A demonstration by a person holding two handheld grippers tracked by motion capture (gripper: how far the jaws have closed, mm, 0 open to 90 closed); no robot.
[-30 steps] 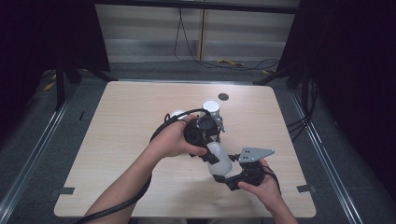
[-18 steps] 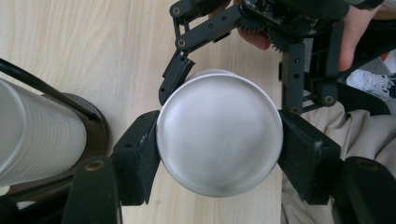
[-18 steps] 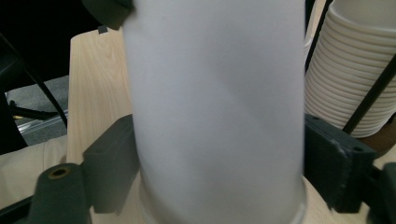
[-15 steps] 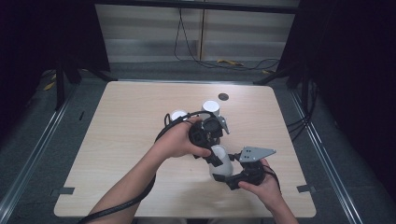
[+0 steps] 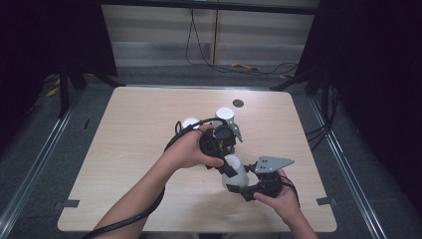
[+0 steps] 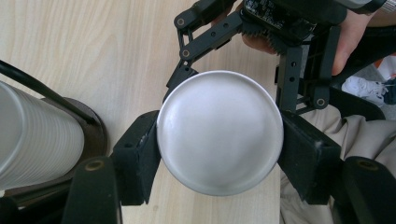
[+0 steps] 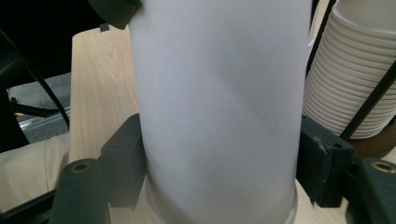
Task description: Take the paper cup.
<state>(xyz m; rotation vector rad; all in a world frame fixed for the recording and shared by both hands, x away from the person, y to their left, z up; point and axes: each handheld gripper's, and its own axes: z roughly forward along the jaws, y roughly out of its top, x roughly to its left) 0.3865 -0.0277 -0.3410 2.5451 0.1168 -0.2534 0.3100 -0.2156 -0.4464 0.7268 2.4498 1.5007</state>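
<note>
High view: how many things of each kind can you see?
Held white cup: 1
Standing white cups or stacks: 2
Small dark disc: 1
Grippers, left gripper and right gripper, both shut on the held cup: 2
Total: 6

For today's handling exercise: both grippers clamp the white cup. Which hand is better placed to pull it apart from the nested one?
Left, probably: the left gripper clamps the white cup near its base end, free to draw away; the right gripper anchors near the rim.

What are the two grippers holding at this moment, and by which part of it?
Both hold one white paper cup: the left gripper clamps its closed bottom end, the right gripper its side wall near the rim.
</note>
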